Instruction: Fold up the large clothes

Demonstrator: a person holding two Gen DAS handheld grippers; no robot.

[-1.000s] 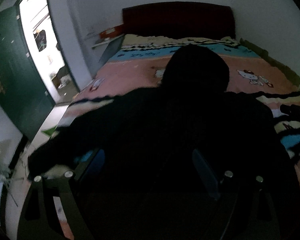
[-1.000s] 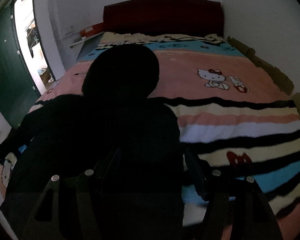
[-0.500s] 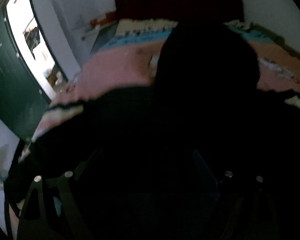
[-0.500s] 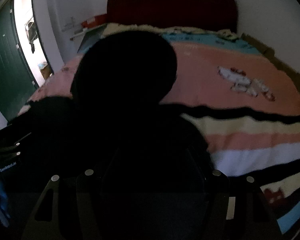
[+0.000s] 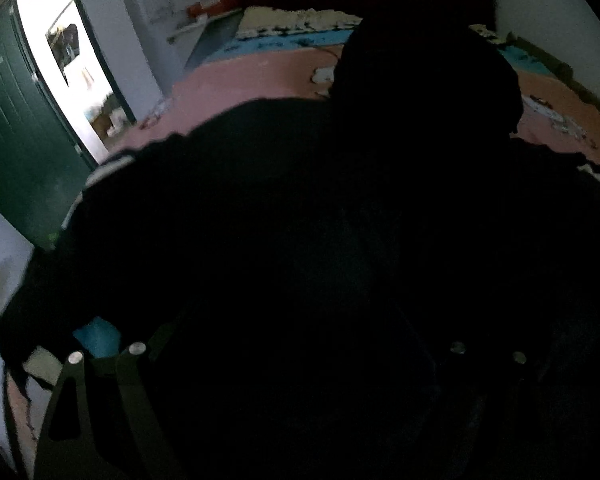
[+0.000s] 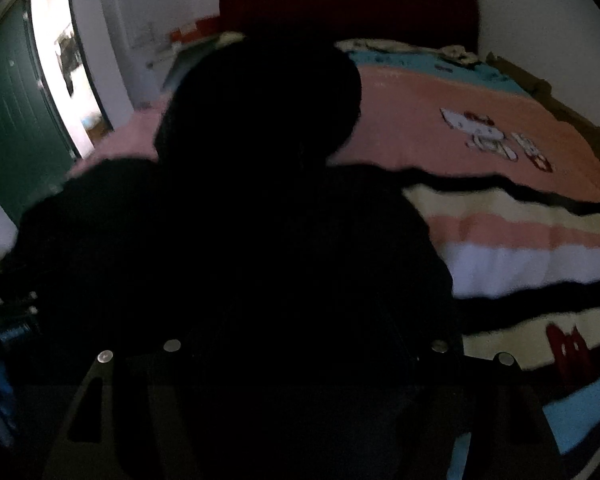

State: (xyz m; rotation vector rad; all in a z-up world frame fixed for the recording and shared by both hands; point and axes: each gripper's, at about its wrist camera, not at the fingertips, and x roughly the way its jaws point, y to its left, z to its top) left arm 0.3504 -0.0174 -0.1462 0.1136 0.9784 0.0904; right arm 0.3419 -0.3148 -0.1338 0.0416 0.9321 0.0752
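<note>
A large black hooded garment [image 5: 320, 220] lies spread on the bed, its hood [image 5: 424, 76] toward the headboard. It fills most of both views; in the right wrist view the garment [image 6: 240, 240] covers the left half. My left gripper [image 5: 296, 360] is low over the garment's near hem, its fingertips lost in the black cloth. My right gripper [image 6: 300, 356] is likewise buried in the dark fabric at the near hem. Neither view shows the gap between the fingers.
The bed has a pink, striped cartoon-cat blanket [image 6: 480, 152] and a dark red headboard [image 6: 348, 4]. A green door [image 5: 16, 152] and a bright doorway [image 5: 72, 64] are at the left. The other gripper [image 6: 12, 332] shows at the right wrist view's left edge.
Both grippers have moved forward toward the headboard with the garment's hem; the black cloth now covers more of both views and the hood sits closer.
</note>
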